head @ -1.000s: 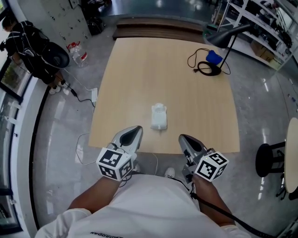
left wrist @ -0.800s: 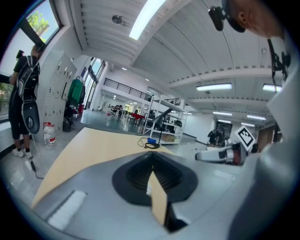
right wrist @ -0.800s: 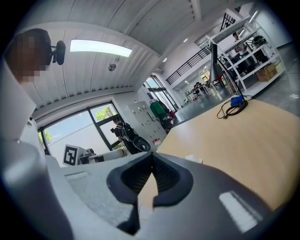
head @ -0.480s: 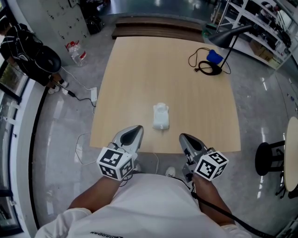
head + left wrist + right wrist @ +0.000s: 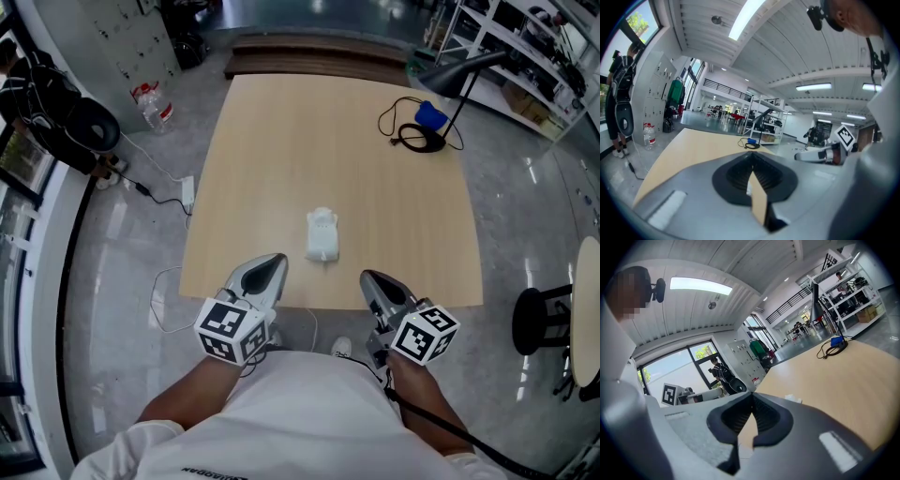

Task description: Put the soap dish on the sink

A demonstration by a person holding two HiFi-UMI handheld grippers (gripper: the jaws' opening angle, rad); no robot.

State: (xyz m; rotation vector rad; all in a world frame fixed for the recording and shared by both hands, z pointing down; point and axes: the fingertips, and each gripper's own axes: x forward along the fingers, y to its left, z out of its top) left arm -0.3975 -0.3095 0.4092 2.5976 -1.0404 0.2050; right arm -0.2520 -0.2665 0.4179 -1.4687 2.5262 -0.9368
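A small white moulded object [image 5: 321, 236] lies alone on the light wooden table [image 5: 281, 141], near its front edge; I cannot tell whether it is the sink, the soap dish, or both together. Its top peeks over the jaws in the right gripper view [image 5: 793, 399]. My left gripper [image 5: 277, 260] hovers at the table's front edge, just left of the object, jaws shut and empty [image 5: 752, 157]. My right gripper [image 5: 367, 279] hangs to the object's right, a little nearer to me, also shut on nothing [image 5: 752, 397]. Neither gripper touches the object.
A black desk lamp [image 5: 459, 70] stands at the table's far right corner with a coiled black cable [image 5: 412, 139] and a blue item [image 5: 429, 114]. A stool [image 5: 539, 323] stands right of the table. On the floor at the left are water bottles [image 5: 155, 105] and a power strip [image 5: 188, 192].
Both grippers and the white object have stayed put. The person at the far left has shifted further out of the head view.
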